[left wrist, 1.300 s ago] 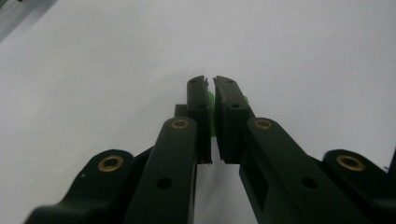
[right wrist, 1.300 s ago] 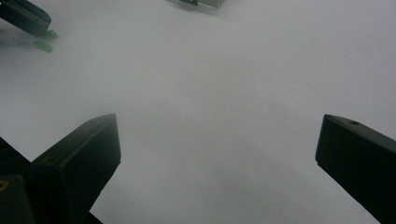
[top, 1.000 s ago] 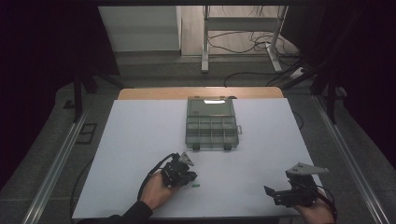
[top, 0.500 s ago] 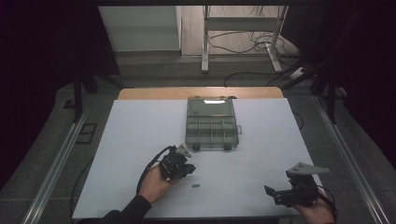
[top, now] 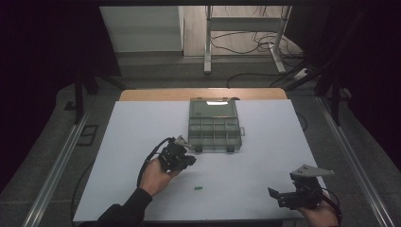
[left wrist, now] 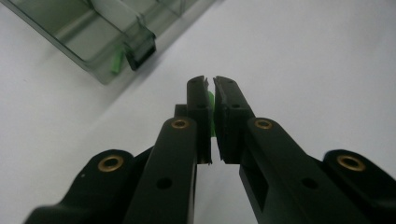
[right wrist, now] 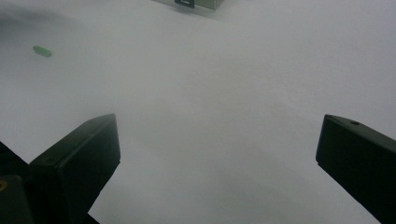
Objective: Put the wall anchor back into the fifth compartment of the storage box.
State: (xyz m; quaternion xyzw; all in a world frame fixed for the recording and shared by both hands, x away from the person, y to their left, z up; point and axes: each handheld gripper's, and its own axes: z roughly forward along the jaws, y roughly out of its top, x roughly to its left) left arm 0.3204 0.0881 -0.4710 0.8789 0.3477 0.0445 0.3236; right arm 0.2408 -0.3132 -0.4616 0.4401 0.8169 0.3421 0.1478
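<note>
**Matt black against clear plastic**

The worktop (top: 142, 142) is covered in a white, matt, smooth sheet, with a strip of warm wood showing at its far edge. The organiser box (top: 213, 124) is clear, grey-tinted plastic, glossy enough to catch a bright reflection on its lid. The left gripper (left wrist: 210, 84) has fingers (left wrist: 198, 116) of matt black plastic set with small brass-coloured metal rivets, pinching a small green piece (left wrist: 211, 100) that looks like smooth plastic. Another green piece (top: 198, 188) lies on the sheet, dull in finish. The right gripper (right wrist: 217, 154) is the same matt black plastic.
</note>
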